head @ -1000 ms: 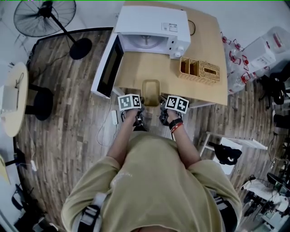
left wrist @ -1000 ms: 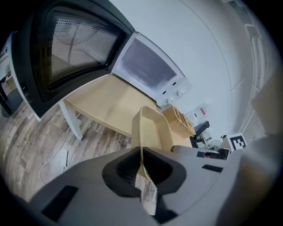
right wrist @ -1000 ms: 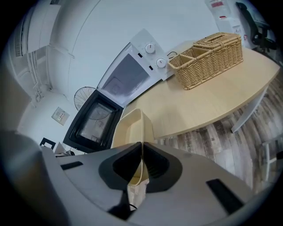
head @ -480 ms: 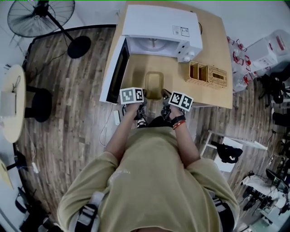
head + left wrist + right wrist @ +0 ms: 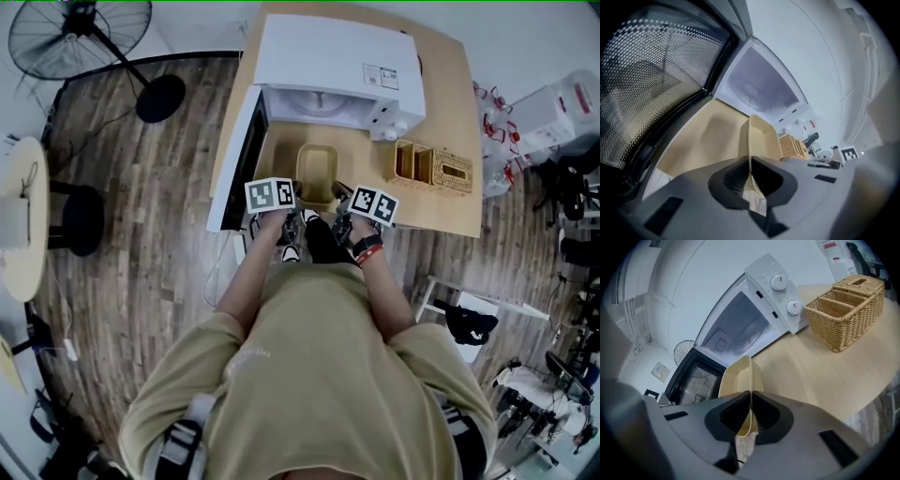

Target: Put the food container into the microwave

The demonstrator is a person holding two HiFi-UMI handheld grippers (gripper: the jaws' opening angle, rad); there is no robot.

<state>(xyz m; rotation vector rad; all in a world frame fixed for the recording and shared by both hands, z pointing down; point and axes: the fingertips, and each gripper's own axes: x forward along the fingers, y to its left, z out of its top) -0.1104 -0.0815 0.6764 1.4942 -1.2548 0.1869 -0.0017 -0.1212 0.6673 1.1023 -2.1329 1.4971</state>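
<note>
A cream rectangular food container (image 5: pixel 316 172) hangs over the wooden table in front of the open white microwave (image 5: pixel 335 61). My left gripper (image 5: pixel 292 208) is shut on the container's (image 5: pixel 761 138) near left rim, and my right gripper (image 5: pixel 341 212) is shut on its (image 5: pixel 738 377) near right rim. The microwave's cavity (image 5: pixel 736 329) stands open, its door (image 5: pixel 236 159) swung out to the left. In the left gripper view the door's (image 5: pixel 651 84) mesh window fills the left side, and the cavity (image 5: pixel 759 86) lies ahead.
A wicker basket (image 5: pixel 431 166) with compartments stands on the table (image 5: pixel 441 202) to the right of the microwave. A floor fan (image 5: pixel 84 33) stands at the far left. A round side table (image 5: pixel 23 220) sits at the left edge.
Both grippers have carried the container forward over the table, closer to the microwave's open cavity. The person has stepped up to the table.
</note>
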